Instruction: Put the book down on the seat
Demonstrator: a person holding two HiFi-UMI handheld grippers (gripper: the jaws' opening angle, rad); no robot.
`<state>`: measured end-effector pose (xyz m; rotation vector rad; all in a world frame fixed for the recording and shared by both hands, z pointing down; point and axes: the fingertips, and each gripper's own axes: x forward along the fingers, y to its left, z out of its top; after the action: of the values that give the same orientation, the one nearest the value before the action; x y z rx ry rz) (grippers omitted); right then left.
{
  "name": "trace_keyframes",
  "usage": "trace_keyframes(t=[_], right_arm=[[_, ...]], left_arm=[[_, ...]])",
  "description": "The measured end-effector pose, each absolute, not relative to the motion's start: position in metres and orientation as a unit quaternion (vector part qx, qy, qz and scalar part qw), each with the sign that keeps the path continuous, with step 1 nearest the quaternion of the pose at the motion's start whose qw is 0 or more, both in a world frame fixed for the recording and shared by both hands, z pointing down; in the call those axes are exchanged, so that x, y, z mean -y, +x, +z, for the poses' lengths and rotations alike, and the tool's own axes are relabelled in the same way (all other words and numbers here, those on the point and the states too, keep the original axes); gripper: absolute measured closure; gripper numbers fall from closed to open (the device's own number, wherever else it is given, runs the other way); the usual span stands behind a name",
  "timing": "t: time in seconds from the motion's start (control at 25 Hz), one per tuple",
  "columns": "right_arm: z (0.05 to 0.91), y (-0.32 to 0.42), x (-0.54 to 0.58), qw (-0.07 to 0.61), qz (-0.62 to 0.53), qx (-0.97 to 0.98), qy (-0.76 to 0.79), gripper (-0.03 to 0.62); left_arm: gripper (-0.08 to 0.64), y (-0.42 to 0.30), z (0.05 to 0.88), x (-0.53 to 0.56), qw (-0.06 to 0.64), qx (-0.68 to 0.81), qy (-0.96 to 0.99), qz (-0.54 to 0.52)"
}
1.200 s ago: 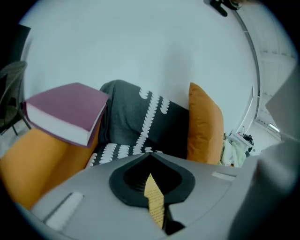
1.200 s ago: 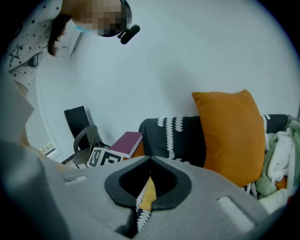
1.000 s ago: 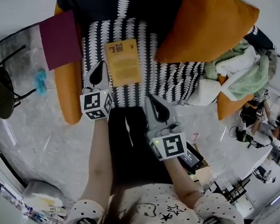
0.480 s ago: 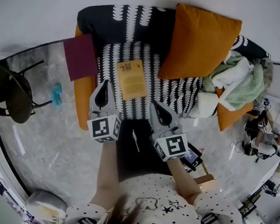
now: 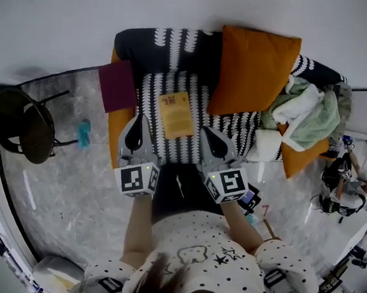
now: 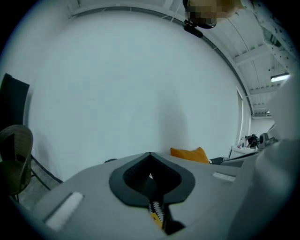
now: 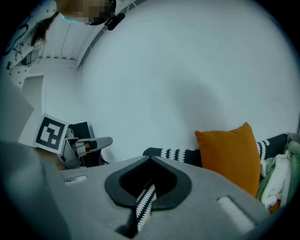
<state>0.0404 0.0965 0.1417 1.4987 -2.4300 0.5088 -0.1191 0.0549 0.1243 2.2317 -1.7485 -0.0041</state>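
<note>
A yellow book [image 5: 176,114] lies flat on the black-and-white patterned seat [image 5: 155,90] of a sofa, with nothing touching it. My left gripper [image 5: 137,117] hovers near the seat's front left edge, its jaws shut and empty. Just right of the book's near end, my right gripper [image 5: 208,134] is also raised, jaws together with nothing in them. In the left gripper view the left gripper [image 6: 150,155] faces a bare white wall. Through the thin slit of the right gripper [image 7: 150,160] a strip of the sofa's pattern shows.
A big orange cushion [image 5: 253,69] leans at the sofa's right, beside a heap of clothes [image 5: 306,111]. A maroon square [image 5: 117,86] rests on the orange left armrest [image 5: 116,134]. A dark round chair [image 5: 21,123] and a blue object [image 5: 83,132] are on the floor at left.
Both grippers have risen and drawn back from the seat, the left one more. The book stays where it lay. The whole sofa now looks smaller and further below.
</note>
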Motion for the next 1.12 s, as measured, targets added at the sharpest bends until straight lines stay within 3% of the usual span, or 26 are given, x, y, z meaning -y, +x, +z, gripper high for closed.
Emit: trace_keyframes(t=[0.44, 1.12], right_arm=[[0.1, 0.036, -0.102, 0.105, 0.145, 0.847, 0.501, 0.592], [0.06, 0.044, -0.123, 0.089, 0.108, 0.857, 0.495, 0.592]], left_arm=[[0.56, -0.095, 0.047, -0.088, 0.103, 0.562, 0.82, -0.011], [0.558, -0.081, 0.018, -0.136, 0.108, 0.558, 0.823, -0.005]])
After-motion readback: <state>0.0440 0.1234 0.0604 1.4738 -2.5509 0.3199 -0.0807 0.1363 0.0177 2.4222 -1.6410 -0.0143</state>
